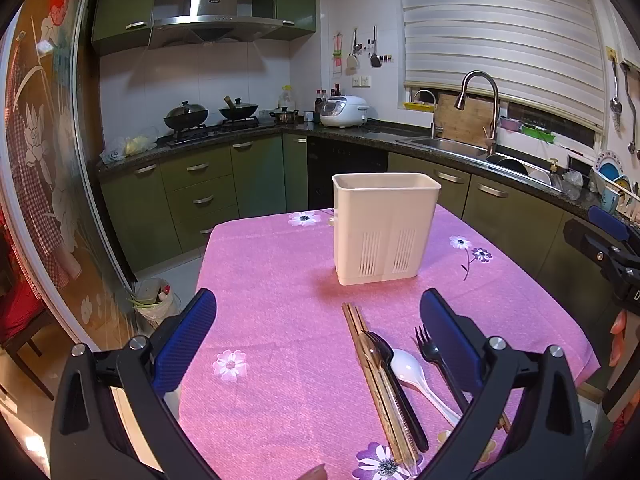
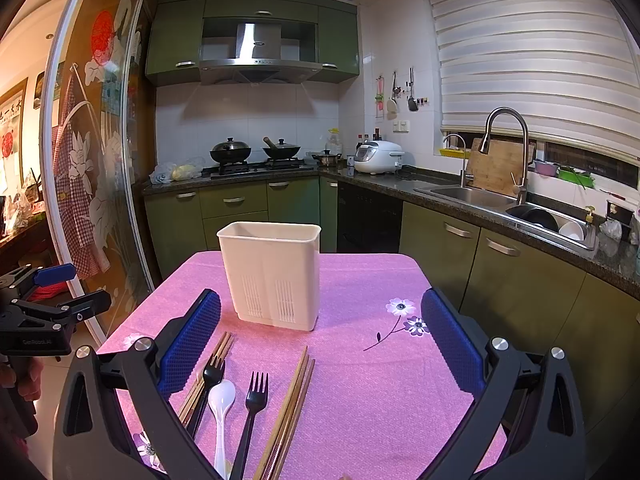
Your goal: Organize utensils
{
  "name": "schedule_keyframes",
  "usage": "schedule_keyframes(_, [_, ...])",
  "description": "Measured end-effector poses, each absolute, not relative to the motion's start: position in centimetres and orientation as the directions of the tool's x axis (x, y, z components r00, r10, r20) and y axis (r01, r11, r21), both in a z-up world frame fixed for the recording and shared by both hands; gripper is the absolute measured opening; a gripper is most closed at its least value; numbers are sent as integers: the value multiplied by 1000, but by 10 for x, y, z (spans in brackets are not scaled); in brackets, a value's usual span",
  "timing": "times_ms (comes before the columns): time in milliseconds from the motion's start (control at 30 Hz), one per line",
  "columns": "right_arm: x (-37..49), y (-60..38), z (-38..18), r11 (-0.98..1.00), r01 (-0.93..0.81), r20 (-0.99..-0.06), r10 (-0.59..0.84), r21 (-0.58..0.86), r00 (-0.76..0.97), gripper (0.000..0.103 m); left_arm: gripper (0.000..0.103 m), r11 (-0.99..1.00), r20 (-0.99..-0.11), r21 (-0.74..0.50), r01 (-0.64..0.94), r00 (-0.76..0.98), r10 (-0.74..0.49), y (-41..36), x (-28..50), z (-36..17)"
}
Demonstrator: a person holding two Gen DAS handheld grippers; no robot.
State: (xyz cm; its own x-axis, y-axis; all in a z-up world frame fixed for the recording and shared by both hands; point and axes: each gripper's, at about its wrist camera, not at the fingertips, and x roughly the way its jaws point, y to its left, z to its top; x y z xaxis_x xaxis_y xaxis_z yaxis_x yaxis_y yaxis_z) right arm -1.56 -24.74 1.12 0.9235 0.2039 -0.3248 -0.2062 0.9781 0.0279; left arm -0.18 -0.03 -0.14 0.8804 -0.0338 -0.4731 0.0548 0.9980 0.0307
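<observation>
A white plastic utensil holder [image 1: 384, 226] [image 2: 272, 274] stands upright and empty-looking on the pink flowered tablecloth [image 1: 276, 300] [image 2: 360, 380]. In front of it lie wooden chopsticks [image 1: 374, 384] [image 2: 290, 404], two black forks [image 1: 436, 364] [image 2: 254, 400] and a white spoon [image 1: 408, 368] [image 2: 221, 404]. A second chopstick bundle [image 2: 208, 368] lies under the left fork [image 2: 212, 376]. My left gripper [image 1: 318, 320] hovers open above the table's near side, left of the utensils. Over the utensils my right gripper [image 2: 320, 324] is open, holding nothing.
Green kitchen cabinets, a stove with woks [image 1: 212, 114] and a sink [image 1: 452, 144] ring the table behind. A bin [image 1: 154, 300] sits on the floor at the left. The right gripper's body [image 1: 612, 248] shows at the right edge, and the left gripper's [image 2: 40, 312] at the left.
</observation>
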Motion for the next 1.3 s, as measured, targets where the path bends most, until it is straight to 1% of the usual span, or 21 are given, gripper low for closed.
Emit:
schedule_keyframes(900, [-9, -246, 6, 979, -202, -345, 201, 33, 917, 99, 97, 998, -489, 19, 57, 871, -40, 3, -1, -4])
schedule_keyframes(1067, [-8, -246, 4, 980, -198, -355, 197, 33, 914, 99, 97, 997, -525, -18, 77, 847, -75, 3, 2, -7])
schedule_keyframes(1300, [-5, -250, 2, 980, -193, -368, 194, 38, 909, 99, 97, 997, -558, -5, 76, 827, -66, -7, 7, -14])
